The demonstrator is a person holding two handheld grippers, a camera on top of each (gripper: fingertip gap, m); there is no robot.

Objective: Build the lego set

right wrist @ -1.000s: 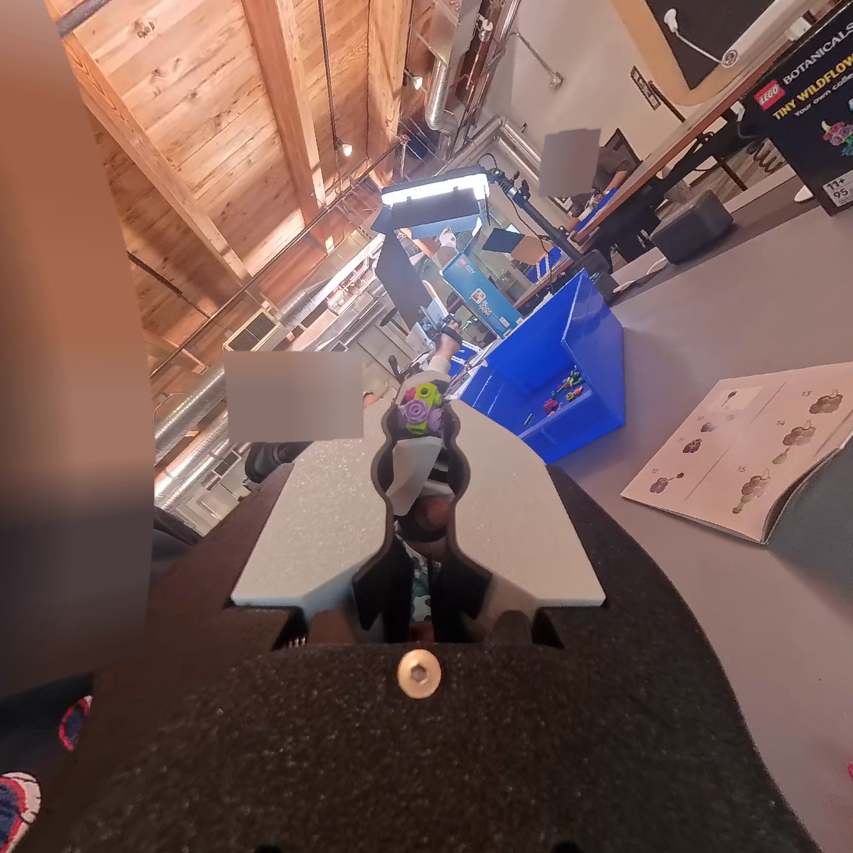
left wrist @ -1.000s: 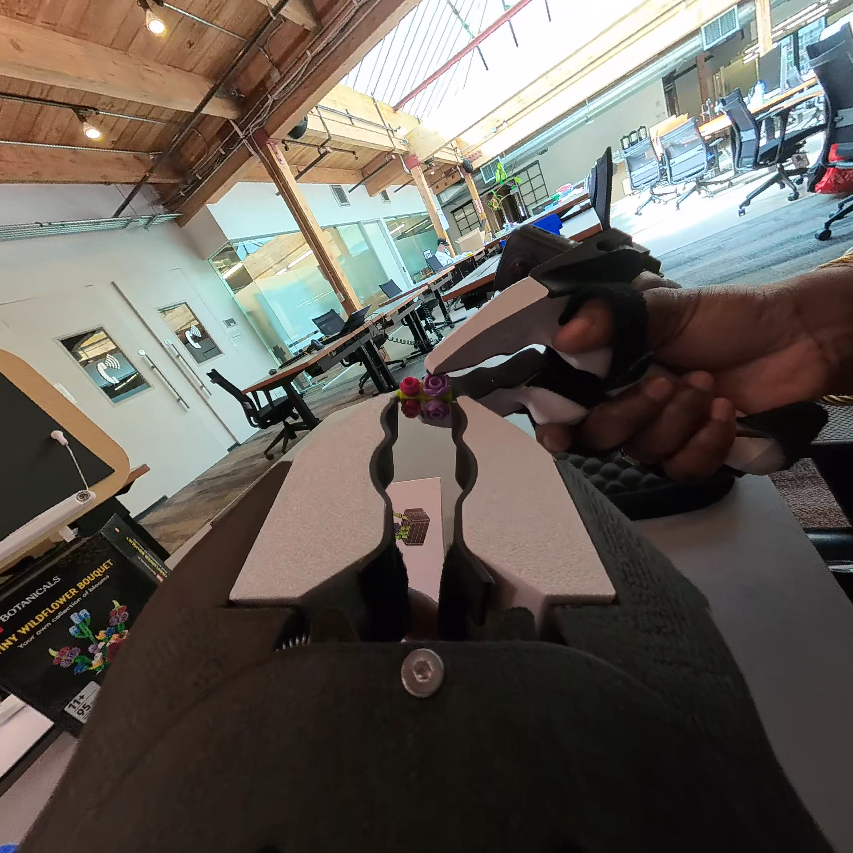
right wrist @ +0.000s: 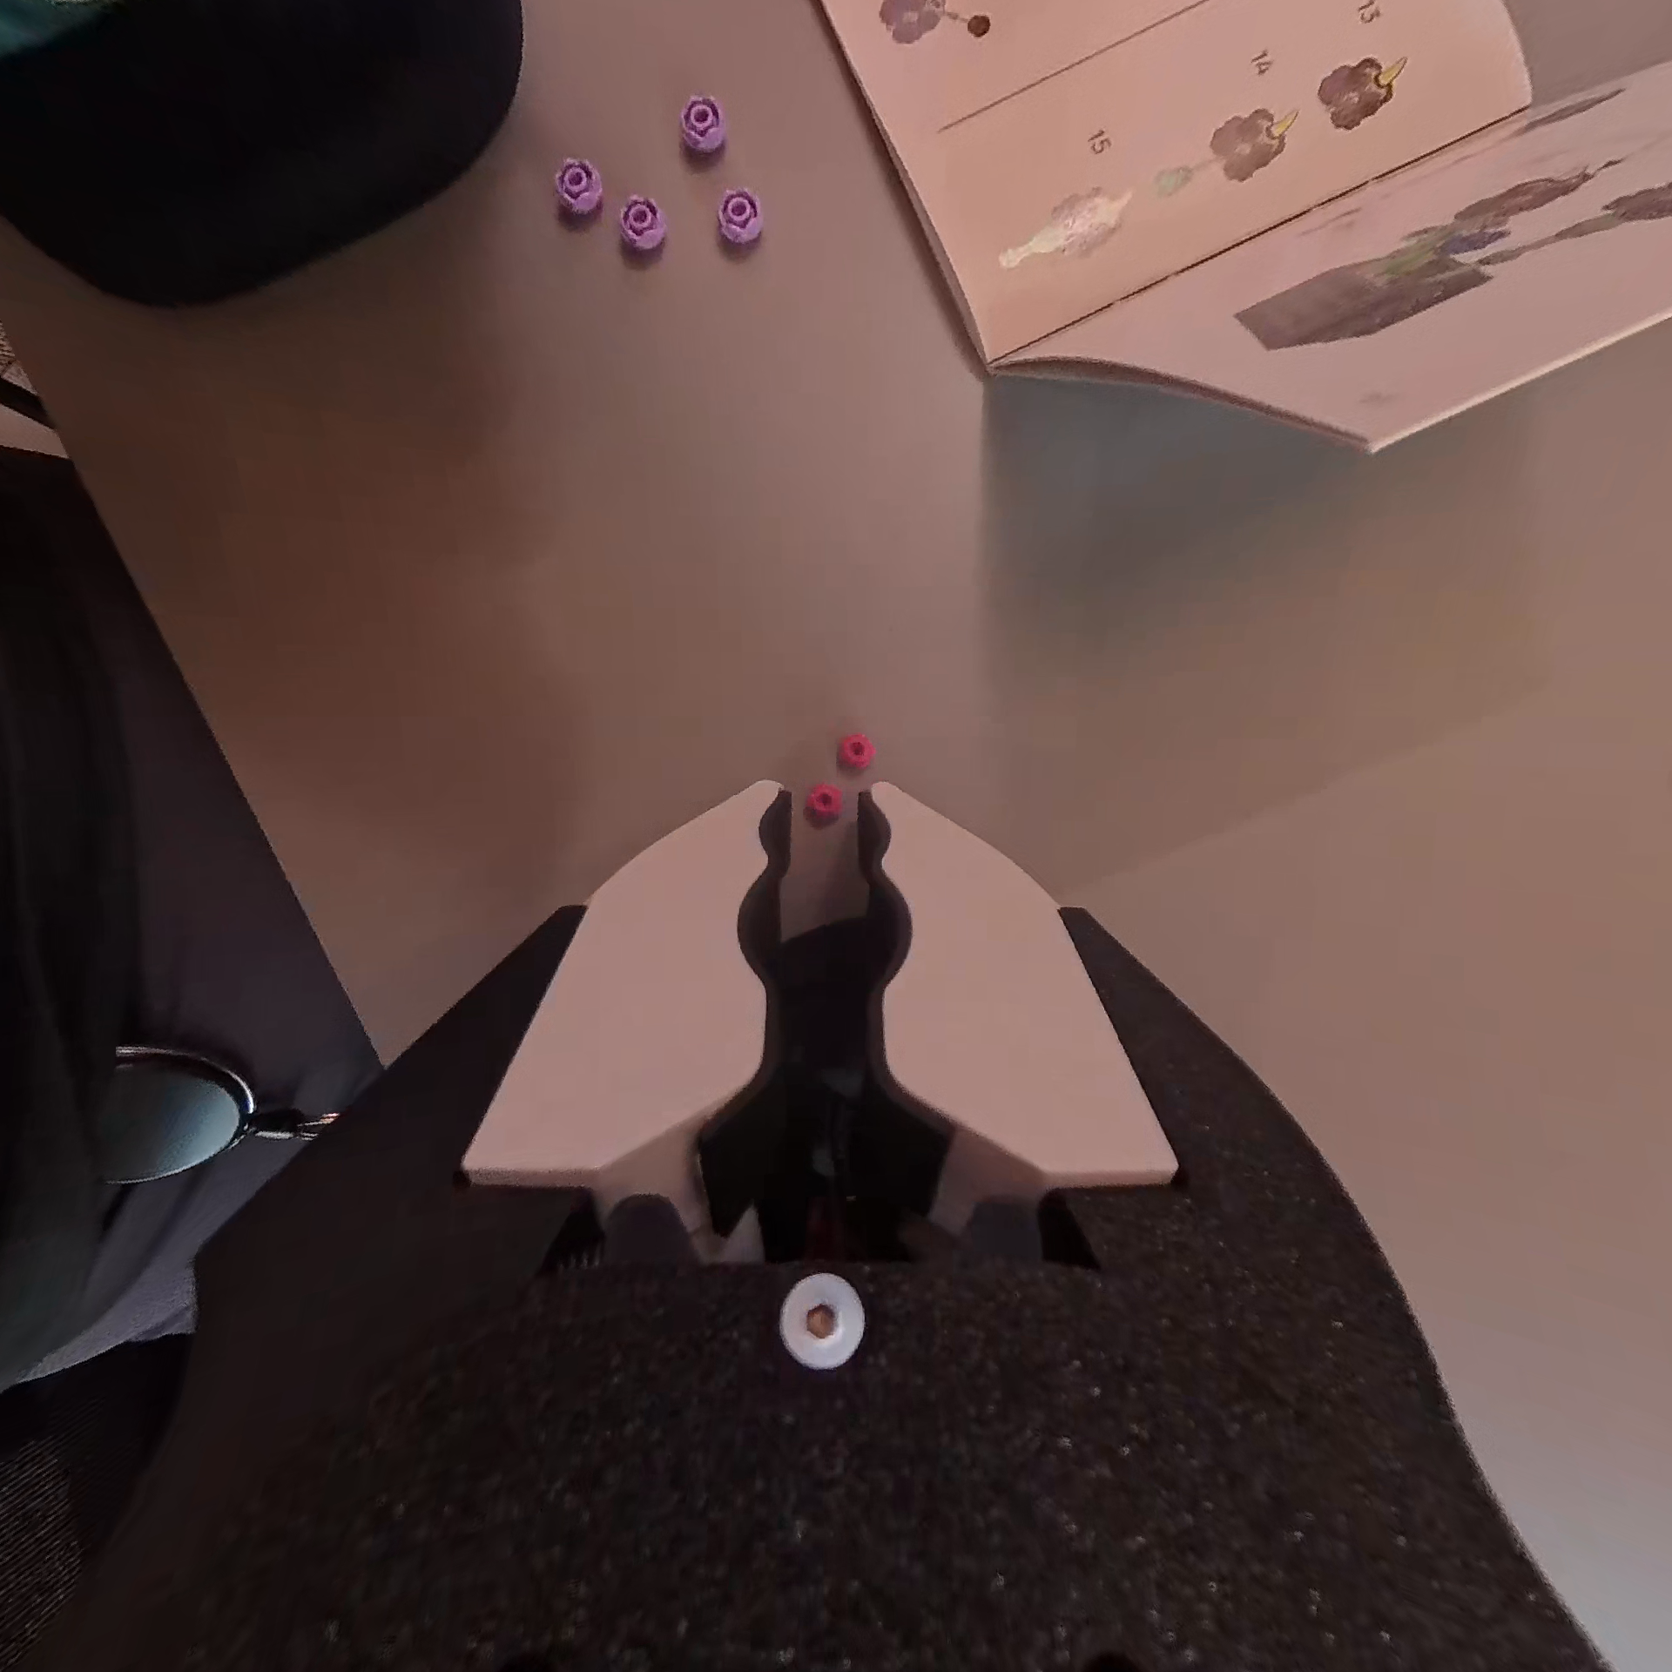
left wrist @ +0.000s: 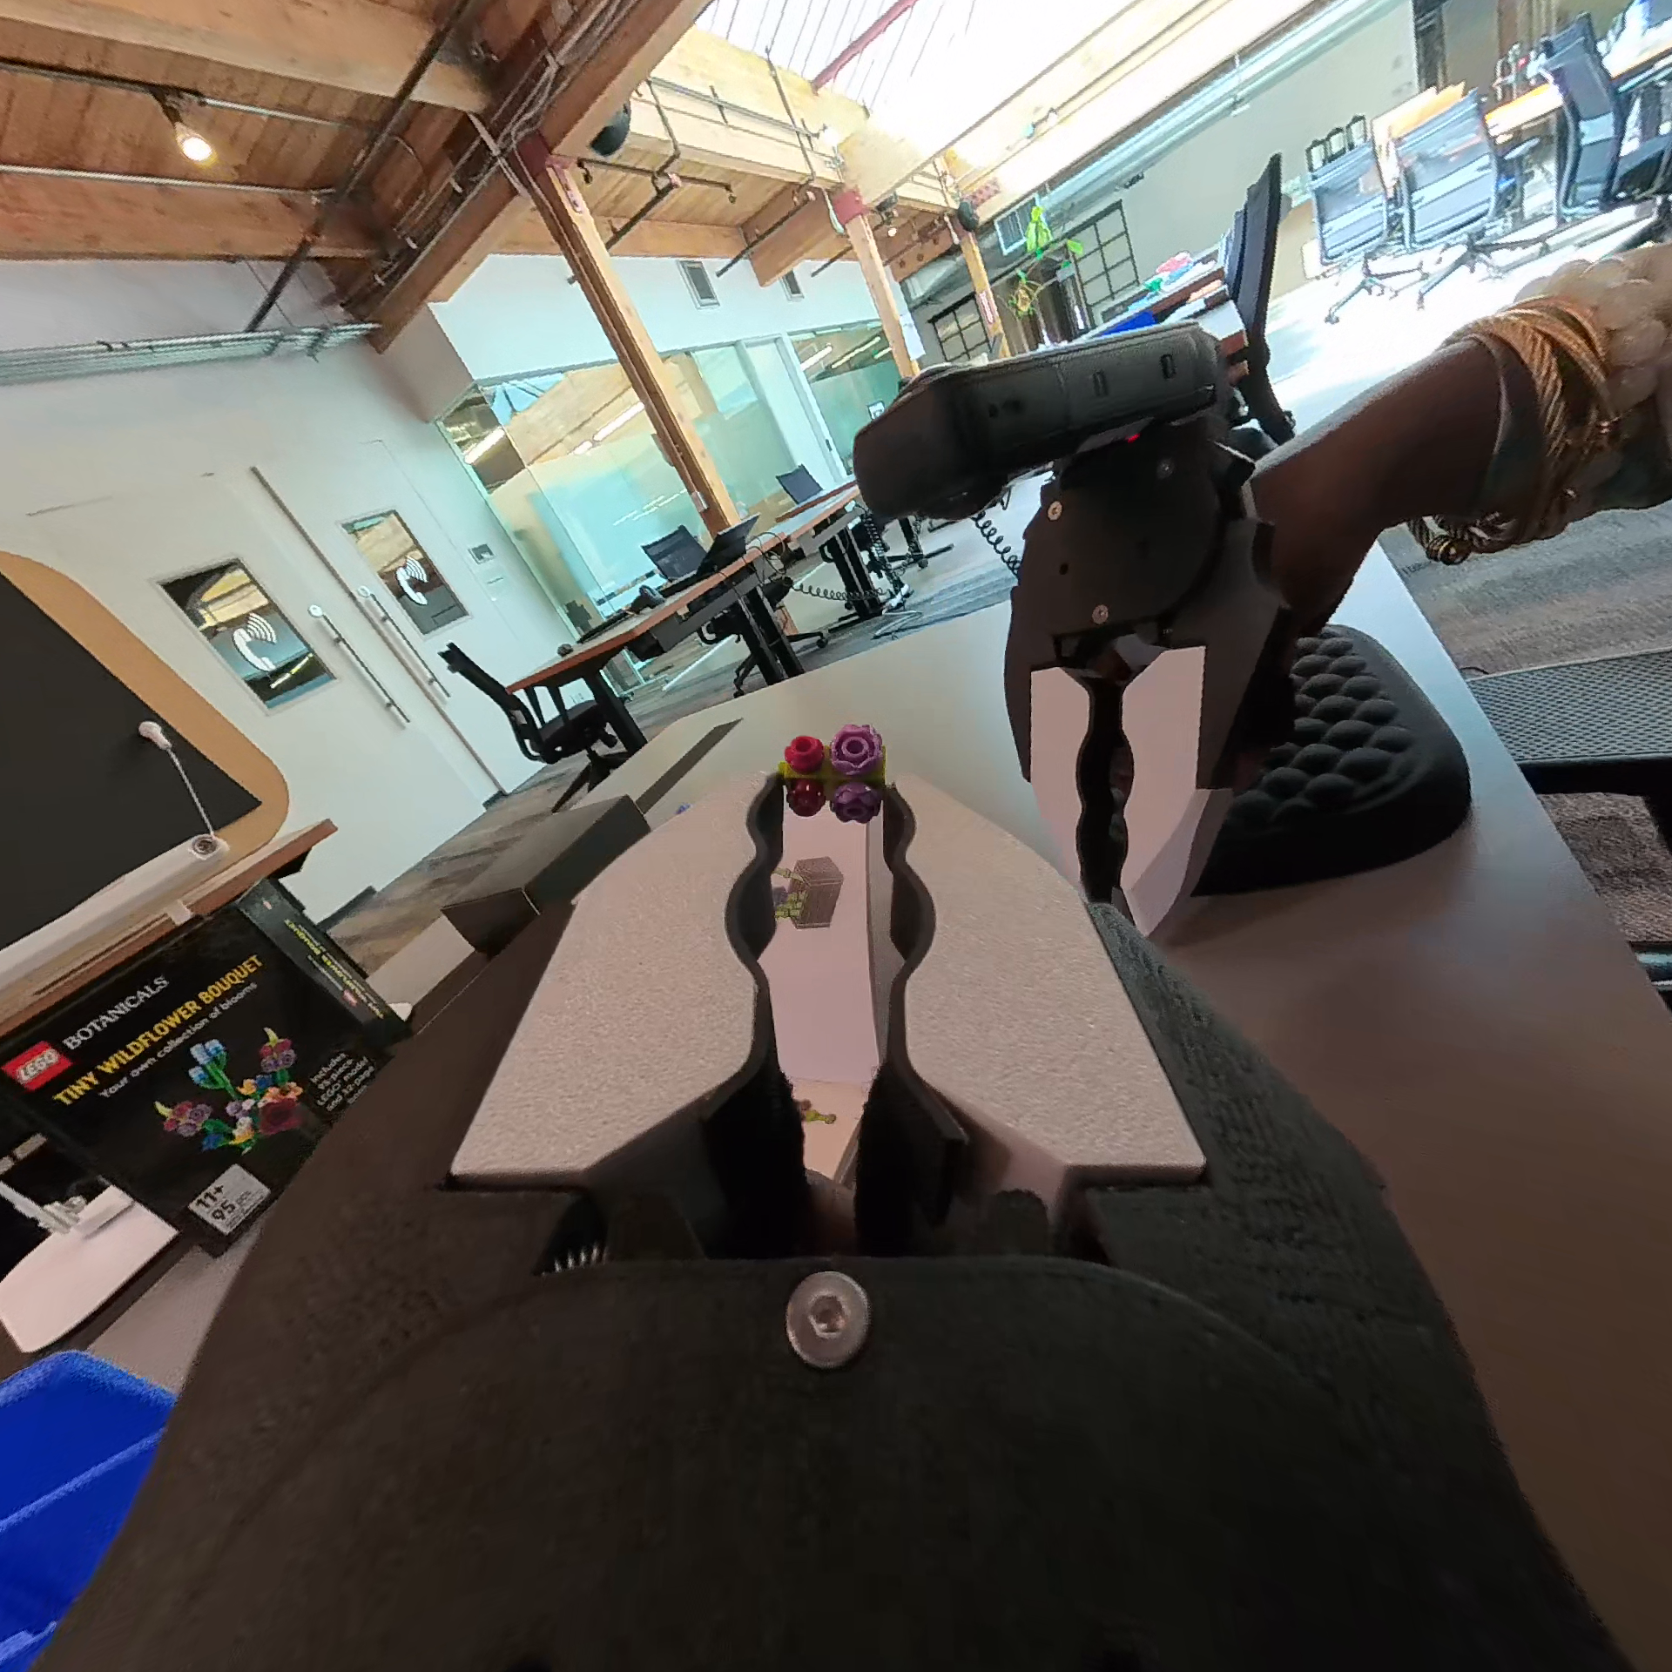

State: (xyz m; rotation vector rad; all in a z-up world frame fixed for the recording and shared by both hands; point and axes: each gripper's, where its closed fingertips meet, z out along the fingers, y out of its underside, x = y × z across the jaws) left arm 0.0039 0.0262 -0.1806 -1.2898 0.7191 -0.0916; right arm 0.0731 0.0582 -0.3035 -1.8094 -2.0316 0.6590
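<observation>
Left gripper (left wrist: 832, 785) clamped; right gripper (right wrist: 821, 796) jaws parted

Your left gripper (left wrist: 832, 796) and right gripper (right wrist: 821, 796) each have 2 pale grey fingers (left wrist: 651, 995) with wavy black inner edges, a grainy black body and 1 silver hex screw (left wrist: 828, 1316). Gold bangles (left wrist: 1538, 398) ring your right wrist.

Four loose purple flower studs (right wrist: 639, 222); two loose magenta studs (right wrist: 824, 802); one booklet (right wrist: 1267, 208).

Grey table (right wrist: 633, 543) with purple studs (right wrist: 639, 223), magenta studs (right wrist: 854, 750), open booklet (right wrist: 1176, 226).
</observation>
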